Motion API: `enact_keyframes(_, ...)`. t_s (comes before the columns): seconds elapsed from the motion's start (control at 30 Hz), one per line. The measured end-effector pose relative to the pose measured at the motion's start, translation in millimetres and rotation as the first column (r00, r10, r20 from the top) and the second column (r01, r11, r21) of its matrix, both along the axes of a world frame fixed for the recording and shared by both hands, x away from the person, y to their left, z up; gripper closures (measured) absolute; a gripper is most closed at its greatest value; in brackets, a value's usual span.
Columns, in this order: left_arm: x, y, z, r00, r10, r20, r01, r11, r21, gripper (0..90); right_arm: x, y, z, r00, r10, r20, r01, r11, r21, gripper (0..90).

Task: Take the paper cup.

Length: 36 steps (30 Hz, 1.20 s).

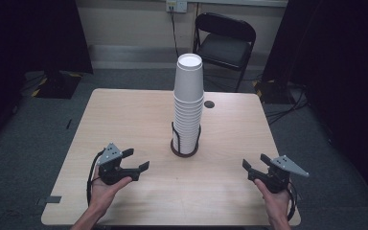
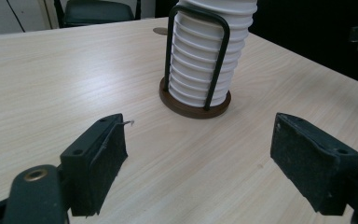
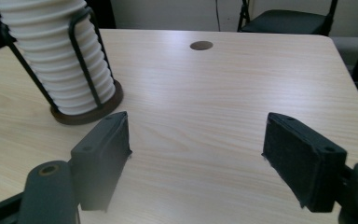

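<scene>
A tall stack of white paper cups point(image 1: 188, 105) stands upright in a black wire holder with a round brown base point(image 1: 184, 149) at the middle of the wooden table point(image 1: 124, 120). My left gripper point(image 1: 139, 158) rests near the front left, held by a hand, jaws open and bare. At the front right, my right gripper point(image 1: 254, 161) is likewise open and holds nothing. In the left gripper view the cup stack point(image 2: 205, 60) stands ahead of the left gripper point(image 2: 198, 149). In the right gripper view the stack point(image 3: 60, 60) sits ahead to the left of the right gripper point(image 3: 196, 154).
A round cable hole point(image 1: 209, 104) lies in the tabletop just behind and right of the stack. A black folding chair point(image 1: 225, 40) stands beyond the far edge. Dark curtains flank both sides. Bare wood spreads around the holder.
</scene>
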<state>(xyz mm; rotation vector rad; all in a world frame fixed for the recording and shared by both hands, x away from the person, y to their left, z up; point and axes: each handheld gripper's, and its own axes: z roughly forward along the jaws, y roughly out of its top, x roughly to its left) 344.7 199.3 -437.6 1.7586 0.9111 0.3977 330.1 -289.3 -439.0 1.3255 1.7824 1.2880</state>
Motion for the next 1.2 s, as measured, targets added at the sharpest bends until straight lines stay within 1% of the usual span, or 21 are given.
enact_keyframes(0.1, -0.3, 1.2, -0.4, 1.0, 0.0, -0.005, 0.0, 1.0, 0.007, 18.0, -0.5, 1.8, 2.7, 1.0, 0.007, 0.004, -0.007, 0.9999, 0.012, 22.0)
enact_keyframes(0.13, -0.3, 1.8, -0.7, 1.0, -0.002, -0.008, 0.002, 1.0, 0.005, 18.0, -0.4, 2.4, 3.5, 0.9998, 0.017, 0.006, -0.017, 0.9998, 0.015, 22.0)
enact_keyframes(0.17, -0.4, 2.3, -0.9, 0.9999, -0.001, -0.013, 0.001, 1.0, 0.005, 18.4, 0.2, 6.5, 5.0, 0.9996, 0.027, 0.009, -0.027, 0.9996, -0.005, 20.5)
enact_keyframes(0.2, -0.3, 2.5, -1.1, 0.9999, 0.0, -0.012, 0.0, 1.0, 0.003, 18.4, 0.2, 6.5, 5.0, 0.9996, 0.027, 0.009, -0.027, 0.9996, -0.005, 20.5)
enact_keyframes(0.23, -0.3, 2.7, -1.1, 0.9999, 0.001, -0.012, 0.0, 1.0, 0.005, 18.5, 1.5, 9.5, 6.0, 0.9989, 0.045, 0.011, -0.045, 0.9989, -0.013, 20.3)
enact_keyframes(0.33, -0.4, 2.8, -1.0, 0.9999, -0.001, -0.012, 0.001, 1.0, 0.0, 19.3, 2.2, 13.2, 8.5, 0.9981, 0.062, 0.0, -0.062, 0.998, -0.009, 18.2)
enact_keyframes(0.4, 0.2, 2.3, -1.7, 0.9999, -0.003, -0.013, 0.003, 1.0, 0.0, 19.9, 2.3, 15.4, 10.9, 0.9971, 0.076, 0.004, -0.076, 0.9971, -0.007, 18.1)
enact_keyframes(0.43, 0.2, 2.3, -1.7, 0.9999, -0.003, -0.013, 0.003, 1.0, 0.0, 20.1, 2.3, 15.4, 10.9, 0.9971, 0.076, 0.004, -0.076, 0.9971, -0.007, 18.1)
enact_keyframes(0.47, 0.5, 2.3, -1.9, 0.9999, 0.0, -0.017, 0.0, 1.0, -0.001, 20.2, 2.3, 17.6, 13.9, 0.9968, 0.079, 0.016, -0.078, 0.9968, -0.017, 18.2)
enact_keyframes(0.53, 0.8, 2.6, -1.9, 0.9999, 0.0, -0.017, 0.0, 1.0, -0.003, 20.4, 2.4, 18.1, 14.7, 0.9963, 0.084, 0.019, -0.083, 0.9962, -0.024, 18.1)
enact_keyframes(0.57, 1.0, 2.9, -1.8, 0.9998, -0.002, -0.02, 0.002, 1.0, -0.002, 20.4, 2.6, 18.7, 15.6, 0.996, 0.085, 0.027, -0.085, 0.996, -0.029, 18.2)
enact_keyframes(0.6, 0.9, 3.3, -1.7, 0.9998, -0.001, -0.022, 0.001, 1.0, -0.004, 20.5, 2.7, 18.4, 16.0, 0.9955, 0.09, 0.028, -0.09, 0.9958, -0.021, 18.1)
enact_keyframes(0.67, 1.4, 4.2, -1.5, 0.9998, 0.002, -0.02, -0.002, 1.0, -0.007, 20.8, 3.9, 18.2, 17.5, 0.9952, 0.093, 0.031, -0.092, 0.9951, -0.037, 18.2)
enact_keyframes(0.77, 4.0, 6.7, -1.3, 0.9997, 0.009, -0.024, -0.009, 0.9999, -0.012, 21.0, 4.9, 17.1, 18.7, 0.9951, 0.093, 0.033, -0.092, 0.9953, -0.032, 18.1)
enact_keyframes(0.87, 5.5, 9.6, -0.4, 0.9993, 0.028, -0.023, -0.029, 0.9994, -0.018, 21.1, 3.2, 17.0, 21.7, 0.995, 0.093, 0.038, -0.092, 0.9954, -0.025, 17.3)
enact_keyframes(1.0, 5.0, 11.7, 0.9, 0.9994, 0.031, -0.019, -0.031, 0.9992, -0.024, 21.1, 0.3, 17.9, 24.5, 0.9942, 0.099, 0.041, -0.098, 0.9948, -0.029, 16.5)
enact_keyframes(1.1, 5.6, 13.5, 2.1, 0.9993, 0.036, -0.015, -0.036, 0.9989, -0.03, 21.3, 1.4, 18.7, 28.2, 0.994, 0.101, 0.043, -0.1, 0.9947, -0.026, 16.3)
enact_keyframes(1.13, 6.3, 14.9, 1.4, 0.9989, 0.044, -0.017, -0.045, 0.9985, -0.03, 21.4, 3.6, 20.5, 31.7, 0.9932, 0.104, 0.052, -0.103, 0.9944, -0.023, 16.2)
enact_keyframes(1.2, 6.6, 15.8, 0.7, 0.9988, 0.043, -0.022, -0.044, 0.9985, -0.032, 21.4, 4.6, 21.5, 33.3, 0.9927, 0.108, 0.054, -0.107, 0.9941, -0.022, 16.2)
